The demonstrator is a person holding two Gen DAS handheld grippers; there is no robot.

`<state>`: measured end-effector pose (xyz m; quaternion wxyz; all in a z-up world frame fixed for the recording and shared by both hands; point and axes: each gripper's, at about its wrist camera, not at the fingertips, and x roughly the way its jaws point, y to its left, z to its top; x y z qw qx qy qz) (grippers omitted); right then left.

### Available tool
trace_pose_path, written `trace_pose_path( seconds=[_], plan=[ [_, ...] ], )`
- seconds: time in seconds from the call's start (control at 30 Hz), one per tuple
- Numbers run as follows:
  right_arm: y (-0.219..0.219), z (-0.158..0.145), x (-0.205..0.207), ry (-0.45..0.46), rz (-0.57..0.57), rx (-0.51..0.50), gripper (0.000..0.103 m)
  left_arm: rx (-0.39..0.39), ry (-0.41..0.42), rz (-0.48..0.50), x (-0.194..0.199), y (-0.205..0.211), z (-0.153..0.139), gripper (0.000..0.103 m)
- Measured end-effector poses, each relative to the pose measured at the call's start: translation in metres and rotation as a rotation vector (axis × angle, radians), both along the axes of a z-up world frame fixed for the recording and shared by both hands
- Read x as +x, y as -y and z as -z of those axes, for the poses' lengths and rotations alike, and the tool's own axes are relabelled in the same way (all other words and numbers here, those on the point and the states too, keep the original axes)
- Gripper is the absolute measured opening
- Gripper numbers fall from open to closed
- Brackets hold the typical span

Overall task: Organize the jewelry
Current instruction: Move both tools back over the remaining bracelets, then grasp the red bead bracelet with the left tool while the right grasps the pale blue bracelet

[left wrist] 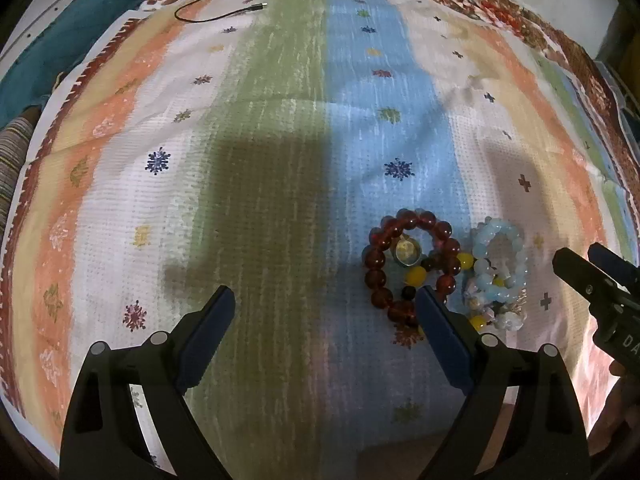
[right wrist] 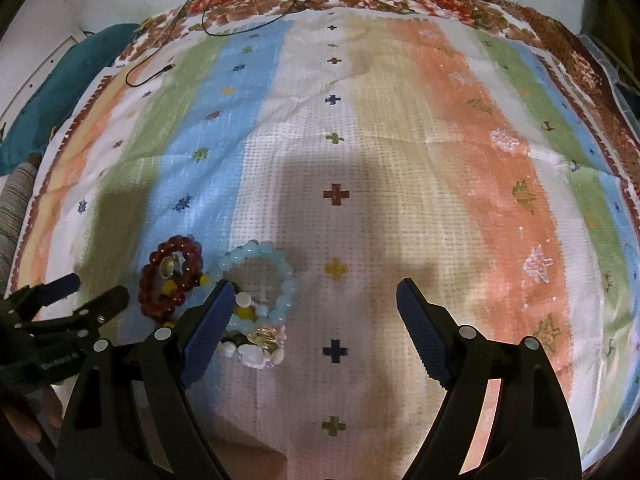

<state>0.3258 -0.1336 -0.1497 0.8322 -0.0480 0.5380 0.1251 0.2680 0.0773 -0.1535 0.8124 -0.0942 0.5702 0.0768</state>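
Note:
A dark red bead bracelet [left wrist: 412,256] lies on the striped cloth with a metal ring [left wrist: 408,254] inside its loop and yellow and black beads [left wrist: 416,276] across it. Beside it on the right lies a pale blue bead bracelet [left wrist: 500,256] over small pearly pieces [left wrist: 504,316]. My left gripper [left wrist: 326,300] is open and empty, its right finger just in front of the red bracelet. In the right wrist view my right gripper [right wrist: 314,292] is open and empty; its left finger covers part of the blue bracelet [right wrist: 276,276]. The red bracelet [right wrist: 168,276] lies further left.
The striped cloth [left wrist: 280,120] covers the bed. A black cable [left wrist: 224,16] lies at its far end. A teal cushion [left wrist: 44,52] sits at the far left. The right gripper [left wrist: 600,276] shows at the left wrist view's right edge; the left gripper [right wrist: 72,300] shows at the other view's left edge.

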Motion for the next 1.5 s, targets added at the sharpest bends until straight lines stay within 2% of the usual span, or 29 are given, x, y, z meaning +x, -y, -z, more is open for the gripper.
trace_pose_path(
  seconds=[0.17,0.3,0.47,0.7,0.73,0.8,0.87,0.93,1.07,1.17,1.23,1.3,1.4,1.5],
  plan=[
    [-0.007,0.003,0.003,0.003,-0.013,-0.016,0.083,-0.008,-0.012,0.010,0.005,0.001,0.004,0.090],
    [-0.010,0.011,0.006,-0.009,-0.015,-0.033,0.083,-0.053,-0.045,-0.002,0.010,-0.004,0.012,0.090],
    [-0.009,0.017,0.012,-0.031,-0.004,-0.030,0.083,-0.014,-0.050,0.003,0.014,-0.006,0.017,0.090],
    [-0.016,0.026,0.016,-0.038,-0.015,-0.059,0.082,-0.003,-0.055,0.017,0.020,-0.007,0.024,0.090],
    [-0.017,0.030,0.017,-0.041,-0.019,-0.073,0.080,-0.005,-0.056,0.021,0.021,-0.007,0.025,0.090],
    [-0.017,0.035,0.018,-0.053,-0.019,-0.083,0.067,0.001,-0.054,0.033,0.023,-0.005,0.026,0.089],
    [-0.016,0.039,0.020,-0.066,-0.015,-0.082,0.067,0.016,-0.053,0.046,0.024,-0.003,0.027,0.088],
    [-0.015,0.040,0.021,-0.064,-0.014,-0.092,0.062,0.037,-0.059,0.061,0.024,0.000,0.028,0.086],
    [-0.014,0.041,0.020,-0.059,-0.012,-0.117,0.052,0.073,-0.080,0.051,0.026,0.001,0.029,0.071],
    [-0.015,0.042,0.019,-0.056,-0.020,-0.128,0.040,0.085,-0.079,0.050,0.026,0.000,0.029,0.063],
    [-0.017,0.042,0.018,-0.059,-0.033,-0.125,0.024,0.080,-0.078,0.052,0.026,0.000,0.028,0.055],
    [-0.018,0.042,0.017,-0.058,-0.041,-0.124,0.014,0.071,-0.075,0.051,0.023,-0.001,0.026,0.036],
    [-0.018,0.042,0.016,-0.051,-0.049,-0.127,0.012,0.064,-0.074,0.050,0.021,-0.001,0.023,0.019],
    [-0.015,0.040,0.016,-0.049,-0.041,-0.127,0.012,0.091,-0.076,0.059,0.018,0.003,0.024,0.013]
  ],
)
